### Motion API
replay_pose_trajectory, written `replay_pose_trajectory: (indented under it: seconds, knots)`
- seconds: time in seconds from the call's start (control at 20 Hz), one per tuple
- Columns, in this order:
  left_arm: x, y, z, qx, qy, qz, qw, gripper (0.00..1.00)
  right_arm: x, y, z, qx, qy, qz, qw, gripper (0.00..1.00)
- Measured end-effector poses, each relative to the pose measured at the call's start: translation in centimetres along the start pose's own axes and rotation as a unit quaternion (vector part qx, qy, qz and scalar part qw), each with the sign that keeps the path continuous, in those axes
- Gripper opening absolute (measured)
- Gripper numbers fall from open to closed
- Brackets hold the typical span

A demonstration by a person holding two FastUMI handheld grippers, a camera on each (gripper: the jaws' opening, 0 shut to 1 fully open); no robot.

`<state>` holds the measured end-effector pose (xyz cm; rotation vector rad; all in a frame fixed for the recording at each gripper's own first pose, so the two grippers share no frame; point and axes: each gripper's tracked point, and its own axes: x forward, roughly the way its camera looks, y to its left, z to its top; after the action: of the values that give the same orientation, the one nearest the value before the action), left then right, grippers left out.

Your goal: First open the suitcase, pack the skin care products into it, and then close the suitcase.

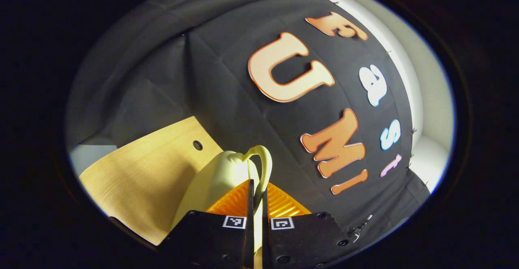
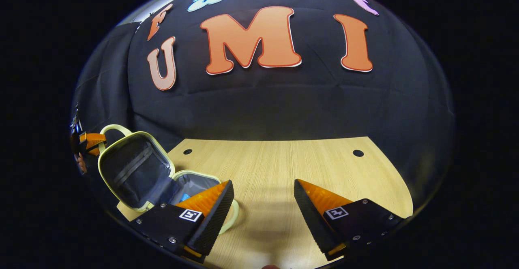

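In the right gripper view a small pale yellow suitcase (image 2: 140,169) stands open at the table's left end, its dark-lined lid (image 2: 134,167) raised. A bit of something blue (image 2: 184,197) lies in its grey base. My left gripper (image 1: 258,192) is shut on the lid's looped yellow handle (image 1: 265,159), with the lid's outer shell (image 1: 215,176) just beyond the fingers. That same gripper (image 2: 91,141) appears at the handle (image 2: 113,129) in the right gripper view. To the right of the case my right gripper (image 2: 263,198) hangs open over bare wood, holding nothing.
The light wooden table (image 2: 292,163) has small round holes (image 2: 358,153) near its back edge. The black cloth wall (image 2: 284,107) rises directly behind it. The table's left corner (image 1: 138,171) ends beside the suitcase.
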<state>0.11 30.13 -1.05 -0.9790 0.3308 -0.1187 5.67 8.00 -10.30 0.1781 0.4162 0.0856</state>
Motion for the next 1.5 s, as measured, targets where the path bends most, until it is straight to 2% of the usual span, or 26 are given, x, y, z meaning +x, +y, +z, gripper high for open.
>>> replay_pose_trajectory:
  seconds: [0.15, 0.5, 0.75, 1.0, 1.3, 1.5]
  knots:
    - [1.1, -3.4, -2.8, 0.046, 0.019, -0.005, 0.999, 0.08, 0.0, -1.0, 0.7, -0.009, -0.014, 0.003, 1.0, 0.94]
    - [3.4, -8.6, -9.9, 0.104, 0.053, -0.004, 0.993, 0.08, -0.7, -3.7, 1.7, -0.022, -0.031, 0.01, 0.999, 0.94]
    - [6.8, -11.1, -16.9, 0.172, 0.097, 0.004, 0.98, 0.08, -1.2, -5.2, 1.2, -0.027, -0.029, 0.018, 0.999, 0.95]
    - [8.5, -10.9, -23.0, 0.197, 0.147, 0.016, 0.969, 0.08, -1.7, -6.6, 0.9, -0.032, -0.027, 0.025, 0.999, 0.94]
    - [10.5, -8.5, -29.2, 0.274, 0.203, 0.062, 0.938, 0.08, -2.2, -8.3, 0.2, -0.038, -0.025, 0.028, 0.999, 0.95]
    - [12.2, -6.4, -32.8, 0.333, 0.24, 0.092, 0.907, 0.11, -3.0, -9.3, -0.6, -0.042, -0.02, 0.027, 0.999, 0.95]
